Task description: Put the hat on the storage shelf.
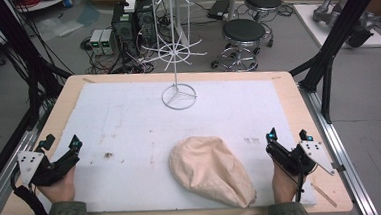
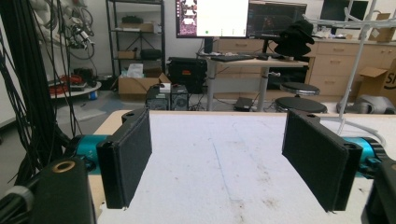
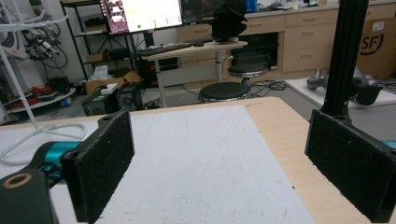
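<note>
A beige cloth cap (image 1: 211, 169) lies on the white mat (image 1: 129, 121) near the table's front edge, between my two hands. A white wire rack (image 1: 176, 53) stands upright on its ring base at the mat's far middle. My left gripper (image 1: 60, 143) rests at the front left, open, with only mat between its jaws (image 2: 217, 163). At the front right, my right gripper (image 1: 288, 133) is open too, nothing between its pads (image 3: 219, 163). Both sit apart from the cap.
The wooden table (image 1: 287, 81) has bare margins around the mat. Black frame posts (image 1: 325, 54) rise at the right, cables (image 1: 20, 63) hang at the left. Stools (image 1: 244, 34) and electronics boxes (image 1: 128, 26) stand on the floor beyond the far edge.
</note>
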{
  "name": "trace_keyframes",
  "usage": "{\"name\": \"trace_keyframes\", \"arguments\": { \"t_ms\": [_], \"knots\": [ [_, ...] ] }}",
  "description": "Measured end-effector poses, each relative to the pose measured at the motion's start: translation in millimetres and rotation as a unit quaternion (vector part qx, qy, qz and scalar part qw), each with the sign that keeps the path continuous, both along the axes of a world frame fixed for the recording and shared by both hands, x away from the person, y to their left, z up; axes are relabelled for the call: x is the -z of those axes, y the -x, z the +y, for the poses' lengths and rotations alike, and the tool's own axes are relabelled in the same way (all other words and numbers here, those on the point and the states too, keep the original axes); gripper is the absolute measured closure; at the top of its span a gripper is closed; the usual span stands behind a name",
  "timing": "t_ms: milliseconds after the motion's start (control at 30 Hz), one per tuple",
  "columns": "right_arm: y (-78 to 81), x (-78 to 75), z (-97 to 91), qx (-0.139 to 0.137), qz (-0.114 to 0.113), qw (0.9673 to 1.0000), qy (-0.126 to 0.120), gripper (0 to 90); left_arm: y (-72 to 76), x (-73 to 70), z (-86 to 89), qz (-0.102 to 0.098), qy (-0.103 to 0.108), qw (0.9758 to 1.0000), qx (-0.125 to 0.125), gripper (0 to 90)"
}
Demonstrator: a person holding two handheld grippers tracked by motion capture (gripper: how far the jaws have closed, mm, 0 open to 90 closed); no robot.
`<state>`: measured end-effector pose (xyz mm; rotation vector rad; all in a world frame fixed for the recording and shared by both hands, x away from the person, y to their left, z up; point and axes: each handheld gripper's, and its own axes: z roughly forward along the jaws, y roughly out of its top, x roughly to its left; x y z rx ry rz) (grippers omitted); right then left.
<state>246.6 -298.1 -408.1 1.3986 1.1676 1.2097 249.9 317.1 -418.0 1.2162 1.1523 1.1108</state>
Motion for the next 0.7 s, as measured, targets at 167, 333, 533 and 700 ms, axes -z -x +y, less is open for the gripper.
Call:
{"name": "trace_keyframes", "arguments": {
  "t_ms": [167, 333, 533, 700],
  "knots": [
    [-0.6, 0.5, -0.2, 0.003, 0.004, 1.0, 0.005, 7.3, 0.0, 0.3, -0.1, 0.0, 0.0, 1.0, 0.0, 24.4],
    [-2.7, 1.7, -0.1, -0.001, 0.017, 0.9998, 0.008, 7.3, -0.4, 1.2, -0.4, 0.003, 0.0, 1.0, 0.002, 24.4],
    [-4.2, 0.8, -0.4, -0.02, 0.013, 0.9997, 0.007, 7.3, -0.2, 1.7, -0.8, 0.001, -0.002, 1.0, 0.004, 24.6],
    [-7.7, -4.6, -0.8, -0.052, -0.011, 0.9984, 0.019, 7.4, -1.2, 3.8, 0.1, 0.006, -0.001, 1.0, -0.001, 24.0]
  ]
}}
